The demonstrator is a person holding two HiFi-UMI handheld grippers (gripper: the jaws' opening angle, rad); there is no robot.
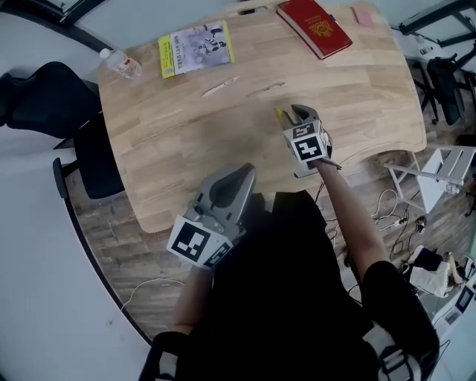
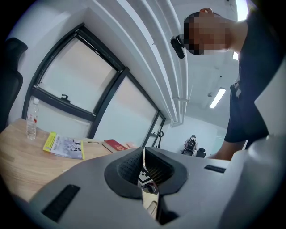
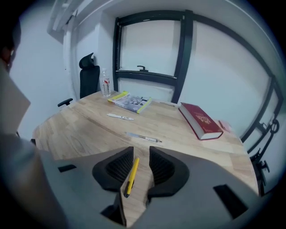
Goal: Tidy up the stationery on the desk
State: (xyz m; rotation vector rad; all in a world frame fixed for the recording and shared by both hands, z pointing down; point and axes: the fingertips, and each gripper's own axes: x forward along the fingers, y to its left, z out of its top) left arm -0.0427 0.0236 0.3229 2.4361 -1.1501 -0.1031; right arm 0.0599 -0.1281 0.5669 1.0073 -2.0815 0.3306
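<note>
My right gripper [image 1: 300, 113] hangs over the near right part of the wooden desk [image 1: 171, 149], pointing down at it. A yellow pen [image 3: 131, 175] lies between its jaws, close against the left pad, with a clear gap to the right pad; its tip [image 1: 279, 114] shows beside the fingers. Whether the pen rests on the desk I cannot tell. Further back lie a white pen [image 3: 119, 116] and a clear pen [image 3: 143, 137]. My left gripper [image 1: 242, 173] hovers at the desk's near edge, jaws together, nothing in them.
A red book [image 1: 314, 26] lies at the back right, with a small pink item [image 1: 363, 16] beyond it. A yellow-edged booklet [image 1: 195, 47] and a water bottle [image 1: 121, 63] sit at the back left. A black chair [image 1: 33, 97] stands left of the desk.
</note>
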